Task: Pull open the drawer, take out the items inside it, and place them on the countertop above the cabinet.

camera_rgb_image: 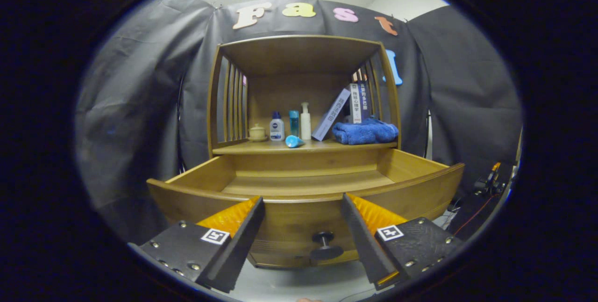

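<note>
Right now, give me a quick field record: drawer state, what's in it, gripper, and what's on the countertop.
drawer: pulled open; the visible part of its floor looks bare
knob: on the drawer front, between the fingers, not gripped
gripper: open, holding nothing, fingers level with the drawer front
countertop: small lidded pot, three upright bottles, a blue item lying on its side, leaning books, folded blue towel

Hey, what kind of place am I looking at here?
Probably a staged recording booth, not a real home: black cloth wall behind a wooden cabinet, open drawer, toiletry bottles and folded blue towel on its countertop. The gripper is open near the knob.
</note>
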